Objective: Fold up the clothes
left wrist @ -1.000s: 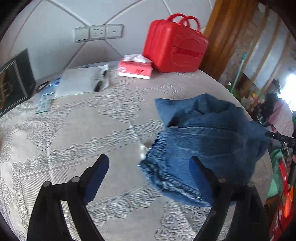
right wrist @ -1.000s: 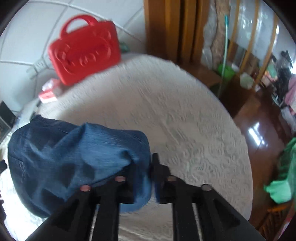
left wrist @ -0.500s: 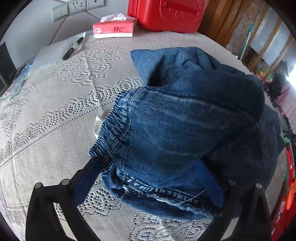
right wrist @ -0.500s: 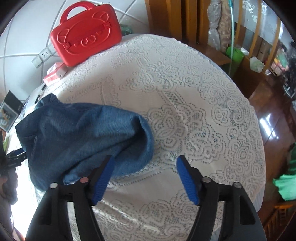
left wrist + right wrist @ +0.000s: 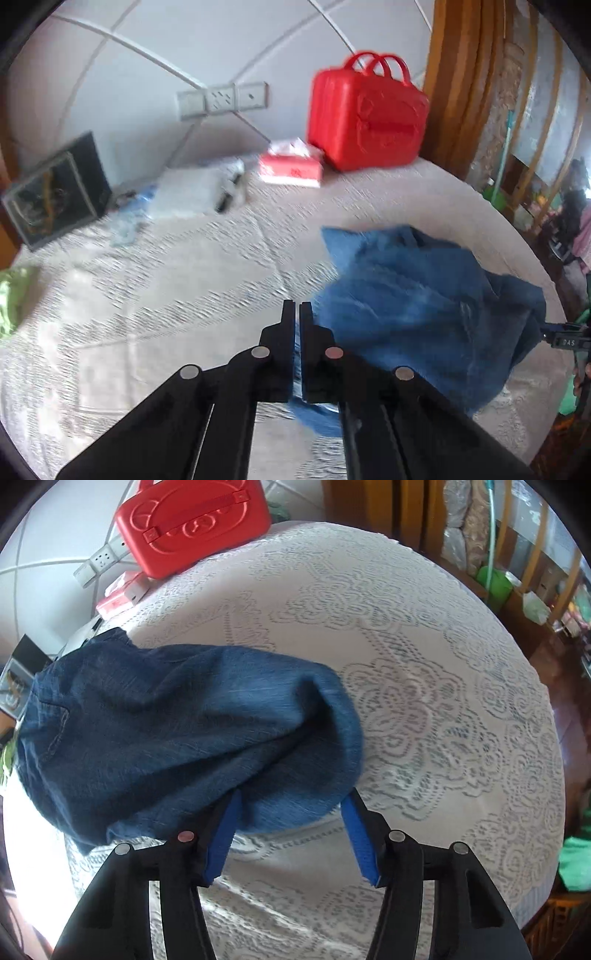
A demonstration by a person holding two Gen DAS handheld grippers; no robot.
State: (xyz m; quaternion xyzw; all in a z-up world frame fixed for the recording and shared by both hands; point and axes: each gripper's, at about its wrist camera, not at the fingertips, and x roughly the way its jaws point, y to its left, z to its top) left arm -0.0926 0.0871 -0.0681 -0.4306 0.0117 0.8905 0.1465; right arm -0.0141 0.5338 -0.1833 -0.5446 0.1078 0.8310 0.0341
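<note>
Left wrist view only: a dark framed picture (image 5: 55, 192) at 9 o'clock and wall sockets (image 5: 221, 99). Right wrist view only: the lace-patterned cloth on the round bench (image 5: 424, 709) in sharp detail. The crumpled blue denim garment (image 5: 424, 306) lies at bench centre, below a glossy red plastic case (image 5: 192, 520). Left claw (image 5: 296, 314), spread wide half a second ago, is now pressed together on the denim edge. Right claw (image 5: 291, 805) remains apart, straddling the hem.
</note>
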